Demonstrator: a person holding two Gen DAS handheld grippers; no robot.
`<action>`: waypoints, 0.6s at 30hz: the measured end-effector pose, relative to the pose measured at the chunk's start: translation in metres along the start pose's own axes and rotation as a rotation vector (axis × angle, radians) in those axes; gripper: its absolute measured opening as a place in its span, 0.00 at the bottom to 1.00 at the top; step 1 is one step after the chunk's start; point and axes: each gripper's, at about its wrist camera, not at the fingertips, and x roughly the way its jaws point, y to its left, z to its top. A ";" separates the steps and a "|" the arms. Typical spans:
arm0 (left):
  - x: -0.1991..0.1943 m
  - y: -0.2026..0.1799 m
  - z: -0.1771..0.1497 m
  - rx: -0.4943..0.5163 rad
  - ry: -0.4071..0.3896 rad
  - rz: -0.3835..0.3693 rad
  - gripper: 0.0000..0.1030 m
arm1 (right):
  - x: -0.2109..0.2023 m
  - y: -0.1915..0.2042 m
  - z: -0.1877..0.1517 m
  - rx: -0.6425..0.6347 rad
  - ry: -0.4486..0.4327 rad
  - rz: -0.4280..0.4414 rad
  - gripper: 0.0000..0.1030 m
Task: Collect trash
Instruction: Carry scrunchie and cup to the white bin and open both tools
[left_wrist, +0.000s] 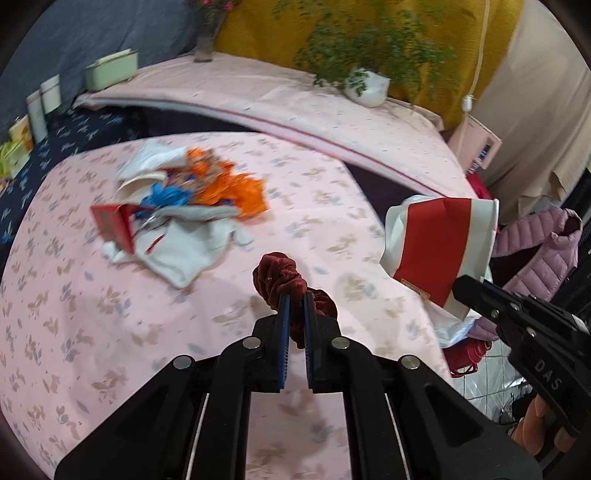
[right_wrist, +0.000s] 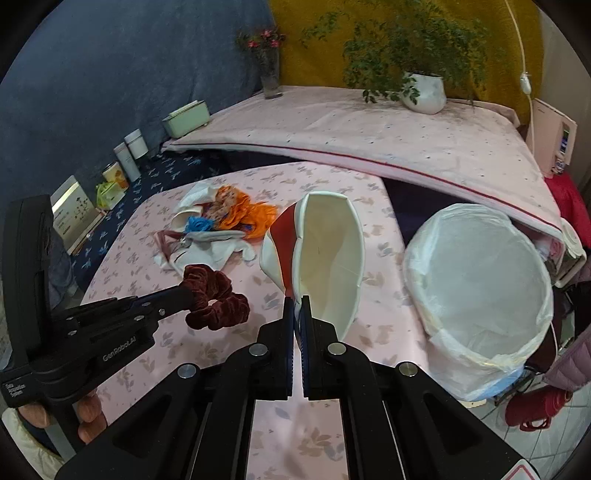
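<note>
A: Scrunchie (left_wrist: 286, 282), dark red velvet, is sitting pinched in the left gripper (left_wrist: 296, 295). In the left wrist view the fingers are standing nearly closed, with only the fabric between them, and the scrunchie is hanging just above the pink flowered tablecloth (left_wrist: 184, 332).

B: And the rest of the trash in that view?

A: A mixed pile (left_wrist: 184, 199) of white wrappers, orange and blue scraps and a red carton is lying further back on the table, untouched. At the right edge the right gripper (left_wrist: 469, 291) is coming in under a red and white paper cup (left_wrist: 439, 243).

B: Switching to the right wrist view.

A: The right gripper (right_wrist: 297, 301) is showing its fingers almost together, nipping the cup (right_wrist: 325, 258) by its lower rim; the cup is tilting open side towards the camera and looks empty. The lined bin (right_wrist: 476, 295) is standing just beside the table's right edge, and its white bag is showing nothing inside that I can make out. The left gripper (right_wrist: 188, 291) is holding the scrunchie (right_wrist: 218, 299) to the left of the cup, over the cloth.

B: Progress?

A: Early, I am judging. Two items are lifted and neither is in the bin yet; the pile (right_wrist: 221, 225) is waiting to be cleared.
</note>
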 end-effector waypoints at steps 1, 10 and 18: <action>0.000 -0.009 0.003 0.013 -0.004 -0.011 0.06 | -0.005 -0.007 0.002 0.006 -0.011 -0.019 0.04; 0.003 -0.098 0.032 0.137 -0.042 -0.099 0.06 | -0.032 -0.068 0.016 0.085 -0.074 -0.142 0.04; 0.020 -0.156 0.054 0.199 -0.046 -0.177 0.06 | -0.035 -0.112 0.022 0.135 -0.076 -0.224 0.04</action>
